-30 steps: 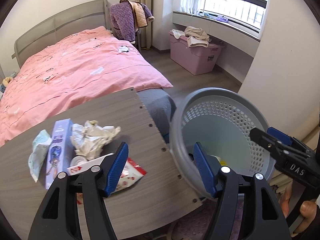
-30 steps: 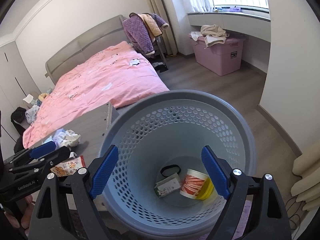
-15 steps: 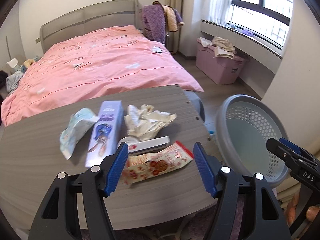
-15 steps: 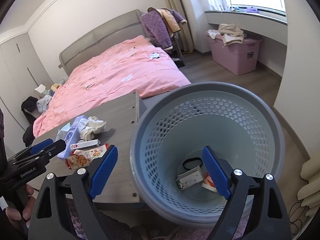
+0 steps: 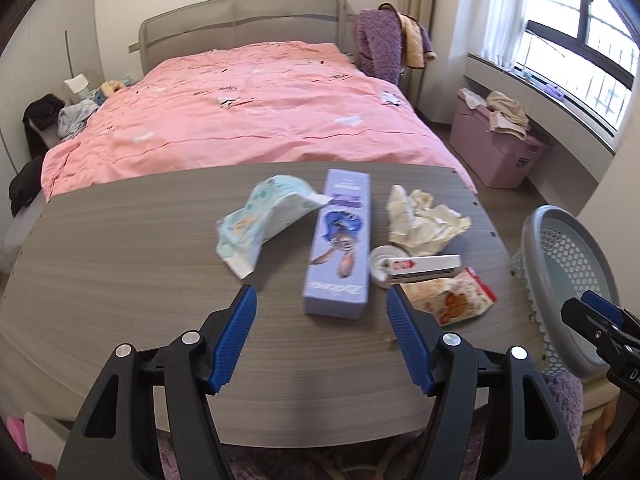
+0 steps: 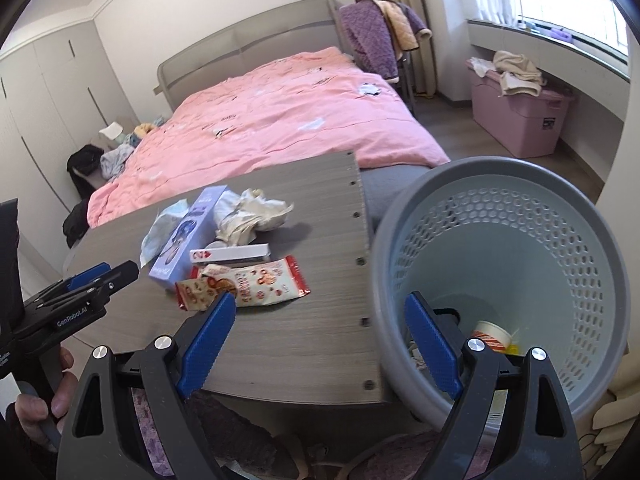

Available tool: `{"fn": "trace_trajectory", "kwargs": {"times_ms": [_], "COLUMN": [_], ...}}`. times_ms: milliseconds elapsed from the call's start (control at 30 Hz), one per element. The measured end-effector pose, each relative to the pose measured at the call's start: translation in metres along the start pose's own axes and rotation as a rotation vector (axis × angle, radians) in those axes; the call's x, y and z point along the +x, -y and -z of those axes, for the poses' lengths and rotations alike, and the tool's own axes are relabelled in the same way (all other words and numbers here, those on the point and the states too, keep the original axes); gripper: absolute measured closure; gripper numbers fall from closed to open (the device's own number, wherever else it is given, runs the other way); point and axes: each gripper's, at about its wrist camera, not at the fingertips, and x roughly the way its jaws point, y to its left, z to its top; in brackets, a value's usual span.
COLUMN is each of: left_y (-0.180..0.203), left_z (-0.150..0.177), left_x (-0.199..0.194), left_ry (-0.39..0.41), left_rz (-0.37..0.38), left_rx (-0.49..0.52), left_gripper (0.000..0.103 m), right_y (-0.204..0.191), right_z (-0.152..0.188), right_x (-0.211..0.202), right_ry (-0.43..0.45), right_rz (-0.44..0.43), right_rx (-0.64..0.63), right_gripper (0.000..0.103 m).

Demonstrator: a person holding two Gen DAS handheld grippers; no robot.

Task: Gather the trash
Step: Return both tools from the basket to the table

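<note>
Trash lies on the grey wooden table (image 5: 120,264): a purple carton (image 5: 340,244), a pale blue wipes packet (image 5: 264,220), crumpled paper (image 5: 424,220), a white and red flat box (image 5: 420,266) and a red snack wrapper (image 5: 452,300). My left gripper (image 5: 322,328) is open and empty, just short of the carton. My right gripper (image 6: 316,340) is open and empty, over the gap between the table edge and the grey perforated bin (image 6: 560,280). The bin holds a paper cup (image 6: 494,334) and other scraps. The snack wrapper (image 6: 248,284) lies nearest the right gripper.
A bed with a pink cover (image 5: 248,112) stands behind the table. A pink storage box (image 5: 496,148) with cloths on it stands under the window. A chair draped with purple clothes (image 5: 380,48) is at the bed's far corner. A purple rug (image 6: 224,432) lies under the table.
Both grippers have swung left, from the bin toward the table. The left view now centres on the trash pile. The right gripper has pulled back from over the bin.
</note>
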Motion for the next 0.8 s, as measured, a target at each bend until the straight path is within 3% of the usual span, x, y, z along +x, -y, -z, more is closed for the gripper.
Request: {"fn": "trace_trajectory", "kwargs": {"times_ms": [800], "left_y": [-0.073], "left_z": [0.018], "left_x": [-0.02], "left_ry": [0.041], "left_rz": [-0.055], "left_rx": [-0.054], "left_gripper": [0.038], "right_y": [-0.079], "right_z": [0.004], "right_x": [0.037], "right_ry": [-0.03], "right_rz": [-0.02], "right_rx": [-0.099], "right_gripper": [0.019]}}
